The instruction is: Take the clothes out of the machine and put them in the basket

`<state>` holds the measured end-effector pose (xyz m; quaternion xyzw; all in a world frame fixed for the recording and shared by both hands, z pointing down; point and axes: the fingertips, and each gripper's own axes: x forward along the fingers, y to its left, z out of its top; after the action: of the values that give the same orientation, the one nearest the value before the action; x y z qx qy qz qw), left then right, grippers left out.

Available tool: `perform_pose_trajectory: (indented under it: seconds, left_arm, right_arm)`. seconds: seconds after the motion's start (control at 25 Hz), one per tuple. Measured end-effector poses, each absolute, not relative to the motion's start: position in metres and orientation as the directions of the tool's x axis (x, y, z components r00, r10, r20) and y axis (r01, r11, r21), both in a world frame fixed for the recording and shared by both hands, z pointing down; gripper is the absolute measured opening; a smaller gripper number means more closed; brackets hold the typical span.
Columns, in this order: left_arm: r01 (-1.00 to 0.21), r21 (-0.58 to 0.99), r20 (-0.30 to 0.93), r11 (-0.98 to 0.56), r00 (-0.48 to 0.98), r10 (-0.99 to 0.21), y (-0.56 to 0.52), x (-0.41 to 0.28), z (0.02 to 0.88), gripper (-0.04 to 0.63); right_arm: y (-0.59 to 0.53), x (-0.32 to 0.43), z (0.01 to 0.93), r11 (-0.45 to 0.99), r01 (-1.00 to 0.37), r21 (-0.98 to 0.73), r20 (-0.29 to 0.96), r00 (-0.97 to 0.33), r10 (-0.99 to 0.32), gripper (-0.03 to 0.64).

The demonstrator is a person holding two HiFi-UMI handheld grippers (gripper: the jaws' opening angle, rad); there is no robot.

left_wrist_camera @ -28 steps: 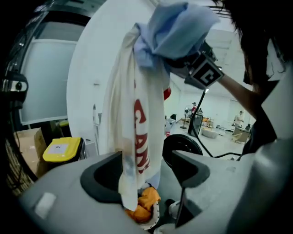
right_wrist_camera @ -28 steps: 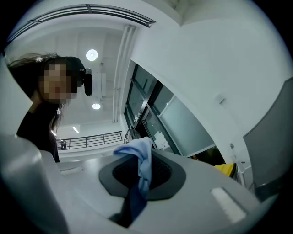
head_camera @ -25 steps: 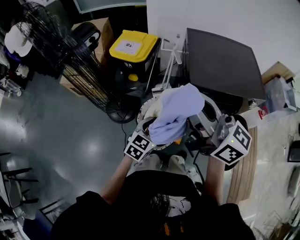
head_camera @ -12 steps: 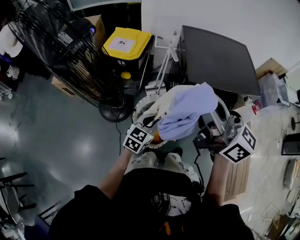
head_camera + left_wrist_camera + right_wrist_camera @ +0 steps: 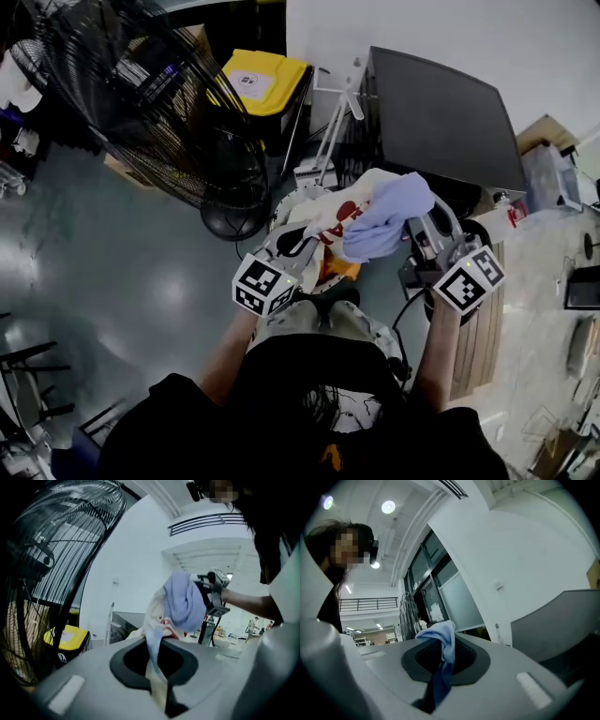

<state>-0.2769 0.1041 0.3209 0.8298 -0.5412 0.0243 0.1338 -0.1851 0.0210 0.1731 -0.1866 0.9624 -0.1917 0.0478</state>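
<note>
Bunched pale-blue cloth (image 5: pixel 386 214) atop cream garment (image 5: pixel 323 208)

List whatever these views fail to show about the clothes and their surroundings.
Head view: the light blue cloth and the cream cloth with red print cover whatever lies beneath them.
Head view: the dark grey flat-topped box shows only its top; its front is out of sight.
Head view: the label on the yellow bin lid is too small to read.

Dim, bluish light throughout; ceiling lamps (image 5: pixel 388 506) glare, and the 2 gripper views bow at blackened, vignetted edges.
</note>
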Motion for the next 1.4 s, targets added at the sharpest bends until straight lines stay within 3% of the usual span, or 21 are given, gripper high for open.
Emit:
perform_pose_trajectory:
  seconds: [0.36, 0.96, 1.4]
  left_arm:
    - [-0.932, 0.149, 0.144, -0.329, 0.35, -0.926, 0.086, -0.28, 0.288, 0.011]
    - [-0.971, 0.174, 0.422, -0.162, 0.222, -0.879, 0.055, -0.303, 0.423, 0.011]
    - [-0.97, 0.156, 0.599, -0.185, 0.242, -0.764, 0.015, -0.31, 0.551, 0.012]
  right_arm:
    - [0.005, -0.198, 0.29, 0.832, -0.441, -0.337, 0.239, -0.895, -0.377, 0.041]
    - [0.005, -0.222, 0.47, 0.839, -0.445, -0.313, 0.518, -0.82, -0.242, 0.052]
    - [0.004, -0.215, 0.617, 0.829, -0.451, -0.33, 0.692, -0.713, -0.112, 0.085]
